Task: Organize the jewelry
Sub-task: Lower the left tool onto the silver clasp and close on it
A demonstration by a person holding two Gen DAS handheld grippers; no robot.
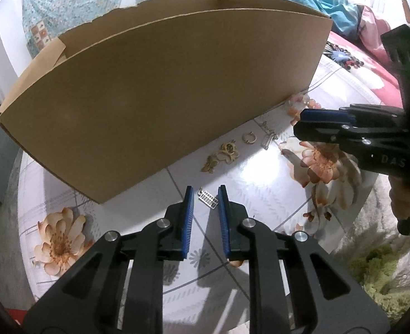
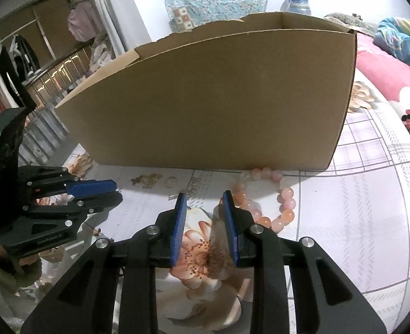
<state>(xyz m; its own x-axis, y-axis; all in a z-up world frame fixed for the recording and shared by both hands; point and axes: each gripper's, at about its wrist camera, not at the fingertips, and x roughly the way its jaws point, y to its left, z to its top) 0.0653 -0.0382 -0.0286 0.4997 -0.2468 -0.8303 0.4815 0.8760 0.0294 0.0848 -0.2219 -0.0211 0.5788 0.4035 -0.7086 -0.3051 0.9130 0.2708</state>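
Jewelry lies along the foot of the cardboard box [image 1: 160,89] at mid-frame, the left gripper [image 1: 205,194] parted around a small silver charm [image 1: 208,197] without clamping it, the right gripper [image 2: 203,196] unclenched just left of the pink bead bracelet [image 2: 284,203].

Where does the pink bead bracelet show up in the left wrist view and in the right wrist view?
Left wrist view: the pink bead bracelet peeks out right of centre, at the cardboard box's lower right corner, mostly hidden behind the right gripper.
Right wrist view: the bracelet lies in full just right of centre, below the box, beside the gripper's right finger.
Shared landmark: the cardboard box.
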